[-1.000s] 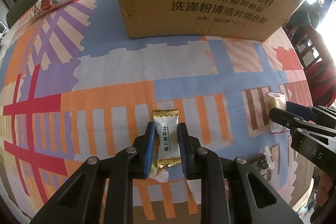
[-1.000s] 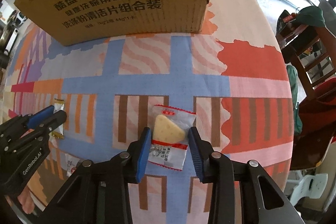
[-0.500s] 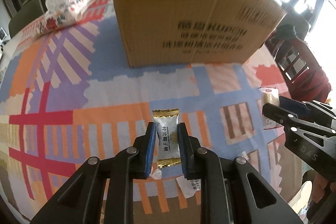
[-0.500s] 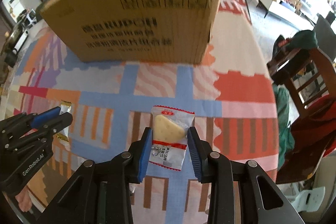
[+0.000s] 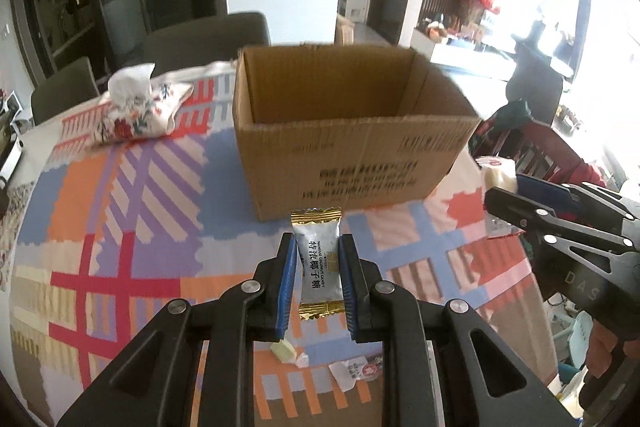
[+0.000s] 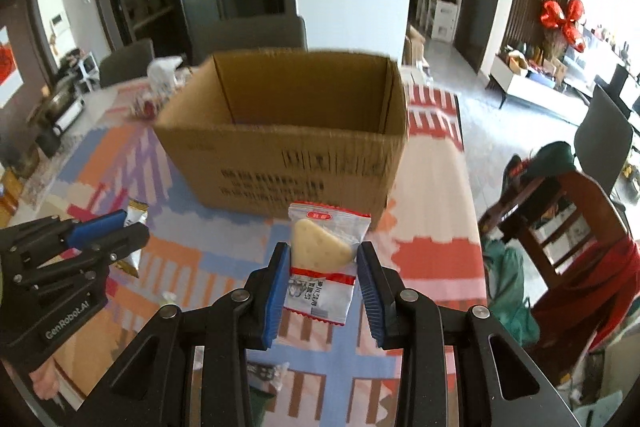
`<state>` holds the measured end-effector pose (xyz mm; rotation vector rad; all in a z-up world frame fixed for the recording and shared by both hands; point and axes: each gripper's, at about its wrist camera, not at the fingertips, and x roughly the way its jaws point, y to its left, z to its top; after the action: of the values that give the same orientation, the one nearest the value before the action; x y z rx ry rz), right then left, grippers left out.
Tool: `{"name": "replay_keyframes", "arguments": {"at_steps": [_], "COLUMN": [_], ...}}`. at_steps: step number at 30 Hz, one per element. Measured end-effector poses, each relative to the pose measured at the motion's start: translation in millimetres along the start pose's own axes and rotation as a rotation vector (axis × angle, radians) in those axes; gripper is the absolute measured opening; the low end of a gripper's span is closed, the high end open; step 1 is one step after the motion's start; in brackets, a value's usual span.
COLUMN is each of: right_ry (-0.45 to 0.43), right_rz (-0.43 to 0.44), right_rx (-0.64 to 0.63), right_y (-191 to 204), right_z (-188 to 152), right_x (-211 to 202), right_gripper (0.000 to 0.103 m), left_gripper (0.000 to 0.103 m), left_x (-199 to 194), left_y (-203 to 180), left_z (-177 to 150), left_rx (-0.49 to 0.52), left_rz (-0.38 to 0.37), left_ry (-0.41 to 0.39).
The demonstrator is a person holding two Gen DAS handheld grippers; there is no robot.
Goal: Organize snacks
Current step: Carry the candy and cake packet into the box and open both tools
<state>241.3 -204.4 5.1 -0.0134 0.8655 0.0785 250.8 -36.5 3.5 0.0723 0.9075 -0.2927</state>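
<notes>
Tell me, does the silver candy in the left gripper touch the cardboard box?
Apart. In the right wrist view the silver candy, held in the left gripper, has tablecloth visible between it and the cardboard box.

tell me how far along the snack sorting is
Done: both pickups. In hand: the left gripper grips a silver coconut candy; the right gripper grips a wrapped cracker, both raised before the open cardboard box. Left: dropping both in, then the loose candies on the tablecloth.
</notes>
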Motion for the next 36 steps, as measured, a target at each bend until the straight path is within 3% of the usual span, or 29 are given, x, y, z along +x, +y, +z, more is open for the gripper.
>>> {"name": "replay_keyframes", "arguments": {"at_steps": [22,27,36], "right_ry": [-0.198,-0.193,-0.184], "right_rz": [0.064,0.068,0.077], "right_rx": [-0.023,-0.030,-0.042], "right_y": [-5,-4,-5], "right_z": [70,81,92], "right_x": [-21,-10,14], "right_gripper": [0.035,0.035,0.035], "left_gripper": [0.022,0.022,0.022], "left_x": [-23,-10,12], "left_y": [1,8,12], "left_z": [73,87,103], "left_rx": [0.028,0.012,0.010], "left_rz": [-0.017,-0.047,-0.019], "left_ry": [-0.176,-0.180,-0.180]}}
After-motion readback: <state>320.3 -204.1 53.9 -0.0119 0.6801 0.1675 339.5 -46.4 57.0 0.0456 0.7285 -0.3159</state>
